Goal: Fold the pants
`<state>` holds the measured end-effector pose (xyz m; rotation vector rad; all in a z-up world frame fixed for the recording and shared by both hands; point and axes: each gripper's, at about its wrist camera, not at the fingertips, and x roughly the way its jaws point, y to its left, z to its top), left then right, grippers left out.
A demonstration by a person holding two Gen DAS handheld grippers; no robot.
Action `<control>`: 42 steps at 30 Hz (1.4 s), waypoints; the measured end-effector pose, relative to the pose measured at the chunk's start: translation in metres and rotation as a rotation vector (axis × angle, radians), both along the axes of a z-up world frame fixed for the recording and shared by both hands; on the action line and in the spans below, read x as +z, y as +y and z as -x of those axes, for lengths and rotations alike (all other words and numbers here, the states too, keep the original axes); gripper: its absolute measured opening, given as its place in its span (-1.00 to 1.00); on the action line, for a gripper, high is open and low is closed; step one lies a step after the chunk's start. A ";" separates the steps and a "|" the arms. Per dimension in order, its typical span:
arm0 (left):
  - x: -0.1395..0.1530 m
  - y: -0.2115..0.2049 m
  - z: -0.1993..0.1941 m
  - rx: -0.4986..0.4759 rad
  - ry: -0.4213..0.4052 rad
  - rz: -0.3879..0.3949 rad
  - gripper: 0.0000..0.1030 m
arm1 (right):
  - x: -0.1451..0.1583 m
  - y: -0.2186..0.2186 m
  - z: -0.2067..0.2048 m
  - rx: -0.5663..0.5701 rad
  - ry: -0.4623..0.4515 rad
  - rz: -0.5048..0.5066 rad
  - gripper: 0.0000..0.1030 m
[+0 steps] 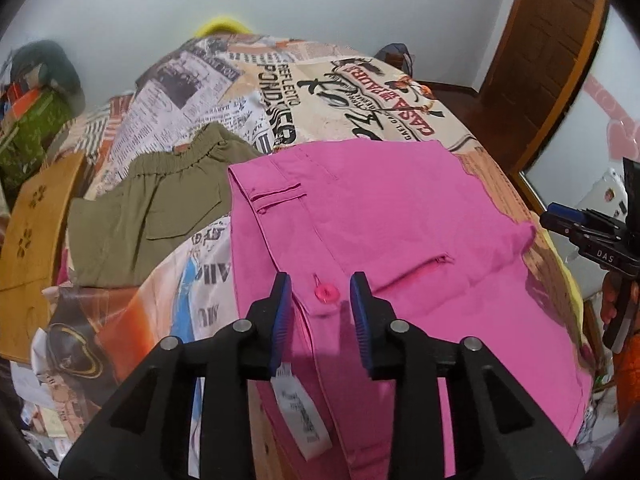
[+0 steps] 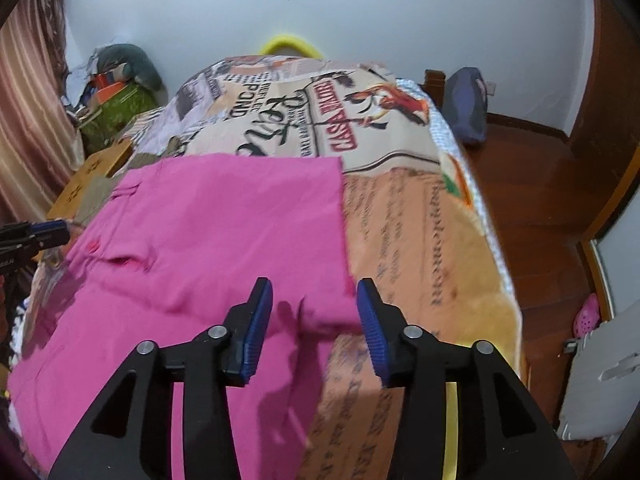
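- Most of the folding looks done, by my judgement: the pink pants [image 1: 384, 240] lie on the bed as a flat, doubled-over block, waistband toward the left side, button [image 1: 327, 293] and back pockets facing up.
- One more fold may remain, since the block is wide and a small ridge of cloth stands up at its near right corner; whether the legs are tucked underneath cannot be told.
- Both claws are empty. The left gripper [image 1: 320, 312] hangs above the button with its jaws part-way open, no cloth pressed between the pads; the right gripper [image 2: 314, 320] hovers over the right corner, jaws also apart and gripping nothing.
- Beneath everything is the bedspread [image 2: 400, 240], printed with newspaper text and poster art, covering a bed that fills the middle of the room.
- Beyond it stand a pale wall [image 2: 400, 12] with a dark screen mounted high, a striped curtain [image 2: 28, 100] at the left, and a reddish wooden floor [image 2: 532, 184] at the right.
- Olive shorts [image 1: 160, 208] lie beside the pink pants, touching their left edge.
- Smaller still: a white care label [image 1: 300, 412] sticks out near the waistband, and a pink shoe [image 2: 586, 316] sits on the floor.
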<state>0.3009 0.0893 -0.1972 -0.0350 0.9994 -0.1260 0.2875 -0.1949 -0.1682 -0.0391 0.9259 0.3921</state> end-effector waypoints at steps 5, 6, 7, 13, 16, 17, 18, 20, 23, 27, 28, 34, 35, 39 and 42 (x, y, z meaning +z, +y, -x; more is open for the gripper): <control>-0.025 0.007 -0.021 0.033 0.053 0.003 -0.38 | -0.021 -0.001 -0.024 -0.006 0.050 0.006 -0.21; -0.031 0.008 -0.025 0.043 0.064 -0.002 -0.37 | -0.028 0.001 -0.029 -0.003 0.066 0.006 -0.21; -0.037 0.010 -0.028 0.048 0.077 0.007 -0.35 | -0.032 0.002 -0.031 -0.001 0.077 0.005 -0.21; -0.048 0.011 -0.033 0.042 0.086 0.044 -0.35 | -0.061 0.011 -0.042 0.031 0.148 0.001 -0.19; -0.047 0.006 -0.034 0.016 0.076 0.037 -0.45 | -0.065 0.017 -0.041 0.060 0.130 0.032 -0.17; -0.047 0.004 -0.034 0.005 0.075 0.042 -0.53 | -0.066 0.020 -0.041 0.065 0.119 0.048 -0.23; -0.047 0.002 -0.035 0.006 0.070 0.030 -0.62 | -0.066 0.020 -0.041 0.067 0.112 0.054 -0.31; -0.044 -0.003 -0.035 0.004 0.050 -0.018 -0.87 | -0.065 0.023 -0.040 0.078 0.098 0.070 -0.50; -0.041 -0.004 -0.034 0.006 0.031 -0.049 -0.94 | -0.066 0.025 -0.039 0.083 0.083 0.089 -0.67; -0.037 0.003 -0.033 0.039 0.020 -0.072 -0.94 | -0.067 0.028 -0.039 0.096 0.070 0.112 -0.70; -0.037 0.005 -0.034 0.046 0.024 -0.065 -0.93 | -0.067 0.028 -0.039 0.098 0.070 0.115 -0.71; -0.050 0.006 -0.034 0.051 0.058 -0.066 -0.93 | -0.067 0.032 -0.041 0.101 0.077 0.137 -0.70; -0.048 0.006 -0.034 0.045 0.063 -0.065 -0.93 | -0.067 0.033 -0.041 0.103 0.079 0.140 -0.68; -0.038 0.008 -0.030 0.033 0.065 -0.040 -0.89 | -0.063 0.032 -0.043 0.105 0.097 0.149 -0.61; -0.025 0.010 -0.026 0.023 0.038 -0.062 -0.81 | -0.055 0.030 -0.045 0.097 0.099 0.147 -0.58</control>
